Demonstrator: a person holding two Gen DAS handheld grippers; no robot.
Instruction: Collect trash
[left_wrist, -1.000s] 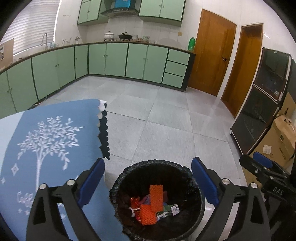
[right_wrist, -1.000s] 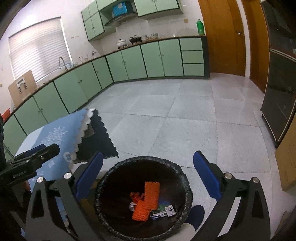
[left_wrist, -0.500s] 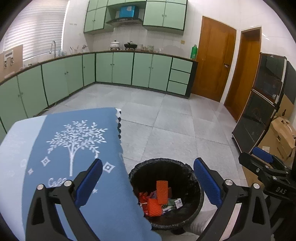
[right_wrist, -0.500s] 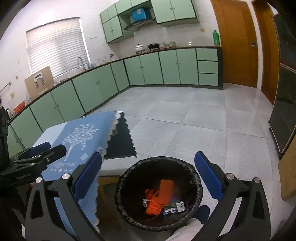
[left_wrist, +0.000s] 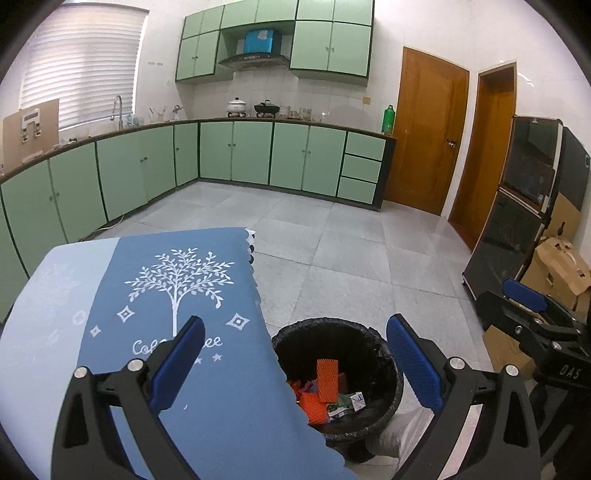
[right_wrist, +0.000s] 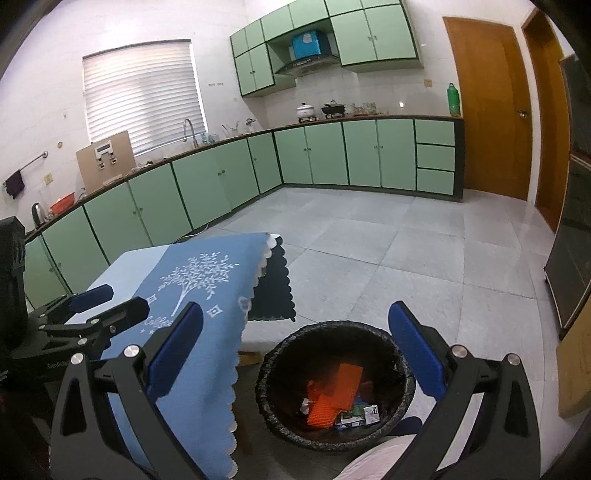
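Note:
A black-lined trash bin (left_wrist: 384, 373) (right_wrist: 399, 362) stands on the floor beside the table. Inside lie orange ridged pieces (left_wrist: 327, 374) (right_wrist: 347, 380) and small crumpled wrappers (left_wrist: 349, 400) (right_wrist: 364, 411). My left gripper (left_wrist: 295, 363) is open and empty, high above the table's edge and the bin. My right gripper (right_wrist: 295, 352) is open and empty too, above the bin. The right gripper (left_wrist: 535, 314) shows at the right of the left wrist view. The left gripper (right_wrist: 96, 310) shows at the left of the right wrist view.
A table with a blue tree-print cloth (left_wrist: 177, 295) (right_wrist: 195, 280) sits left of the bin. Green cabinets (left_wrist: 258, 155) line the walls; wooden doors (left_wrist: 428, 136) stand at the back right. A dark cabinet (left_wrist: 524, 206) and cardboard boxes (left_wrist: 561, 266) are on the right. Grey tiles (right_wrist: 406, 251) stretch ahead.
Both grippers have risen and pulled back from the bin, which now sits lower and smaller. More of the table cloth and the kitchen has come into view. Both stayed open.

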